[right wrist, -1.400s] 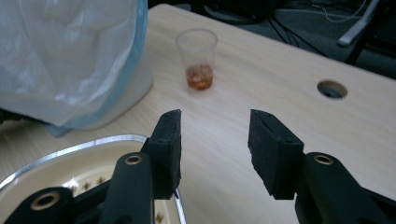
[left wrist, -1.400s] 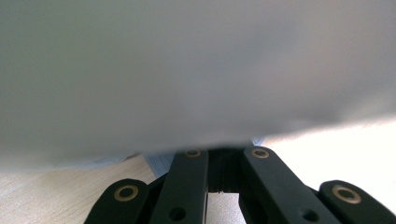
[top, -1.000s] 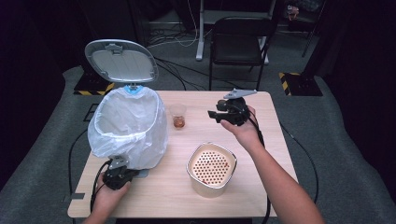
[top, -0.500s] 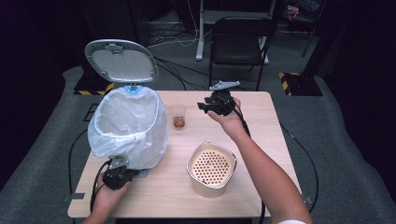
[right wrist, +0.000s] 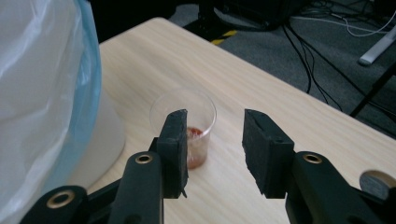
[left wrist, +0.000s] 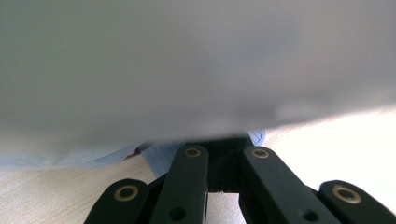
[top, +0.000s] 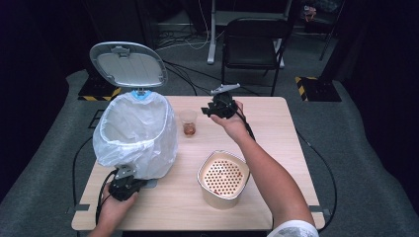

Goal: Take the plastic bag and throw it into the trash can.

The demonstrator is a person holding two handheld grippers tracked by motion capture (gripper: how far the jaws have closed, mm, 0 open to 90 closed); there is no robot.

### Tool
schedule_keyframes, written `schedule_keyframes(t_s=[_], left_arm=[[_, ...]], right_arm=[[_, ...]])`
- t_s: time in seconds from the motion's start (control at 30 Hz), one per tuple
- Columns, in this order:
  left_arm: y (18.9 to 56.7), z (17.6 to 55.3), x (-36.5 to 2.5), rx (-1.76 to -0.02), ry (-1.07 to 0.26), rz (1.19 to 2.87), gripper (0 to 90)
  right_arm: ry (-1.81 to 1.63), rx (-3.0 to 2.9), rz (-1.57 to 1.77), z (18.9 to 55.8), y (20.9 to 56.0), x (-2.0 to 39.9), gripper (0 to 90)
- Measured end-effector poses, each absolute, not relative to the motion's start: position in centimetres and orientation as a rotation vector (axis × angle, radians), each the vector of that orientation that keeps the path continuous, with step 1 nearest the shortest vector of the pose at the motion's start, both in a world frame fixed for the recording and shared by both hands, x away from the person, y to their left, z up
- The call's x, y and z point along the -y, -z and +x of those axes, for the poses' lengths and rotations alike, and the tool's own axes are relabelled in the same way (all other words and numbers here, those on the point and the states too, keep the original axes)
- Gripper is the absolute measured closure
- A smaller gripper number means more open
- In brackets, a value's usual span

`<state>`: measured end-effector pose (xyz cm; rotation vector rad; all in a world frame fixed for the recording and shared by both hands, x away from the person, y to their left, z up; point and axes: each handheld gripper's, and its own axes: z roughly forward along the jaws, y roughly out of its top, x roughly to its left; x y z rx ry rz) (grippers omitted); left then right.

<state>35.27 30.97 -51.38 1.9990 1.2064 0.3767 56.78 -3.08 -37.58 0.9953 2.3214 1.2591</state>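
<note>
A small clear cup (top: 188,122) with red residue at its bottom stands on the wooden table (top: 276,128), just right of the bin. My right gripper (top: 205,111) hovers close to the cup's right side, pointing at it. In the right gripper view the cup (right wrist: 196,116) stands just beyond the pads, partly behind the left one, and nothing is between them. The right gripper (right wrist: 215,149) is open, and its jaws have just been closing. My left gripper (top: 123,186) sits low at the bin's base. In the left gripper view the left gripper's (left wrist: 219,154) tips are hidden under the bag.
A bin lined with a white bag (top: 136,133) fills the table's left side, its grey lid (top: 127,64) standing open behind it. A beige pot with a perforated insert (top: 223,178) sits front centre, under my right forearm. A black chair (top: 252,44) stands beyond the table.
My right gripper has moved left and slightly down, from the table's back right to beside the cup. The left hand has stayed at the bin's base.
</note>
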Motion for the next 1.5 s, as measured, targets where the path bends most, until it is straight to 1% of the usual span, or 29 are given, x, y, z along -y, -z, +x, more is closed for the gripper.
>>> schedule_keyframes(t_s=[0.03, 0.07, 0.43, 0.83, 1.2, 1.5], left_arm=[[51.4, 35.3, -31.0, -1.205, -0.373, 1.997, 90.0], [51.5, 35.3, -30.7, -1.220, -0.366, 1.947, 90.0], [51.5, 35.2, -30.6, -1.236, -0.371, 1.941, 90.0], [51.5, 35.2, -30.7, -1.231, -0.364, 1.939, 90.0], [51.4, 35.2, -30.7, -1.231, -0.364, 1.944, 90.0], [51.4, 35.2, -30.7, -1.231, -0.364, 1.945, 90.0]], right_arm=[[-1.246, -2.328, 0.990, 57.1, 37.5, 2.9, 60.2], [-1.233, -2.325, 0.978, 57.3, 37.4, 2.6, 60.2], [-1.183, -2.340, 1.012, 59.4, 36.3, 0.7, 58.9], [-1.146, -2.336, 1.033, 60.2, 38.5, -0.4, 58.5], [-1.098, -2.332, 1.102, 60.1, 39.9, -1.5, 59.7], [-1.092, -2.349, 1.111, 60.3, 40.8, -1.6, 59.2]])
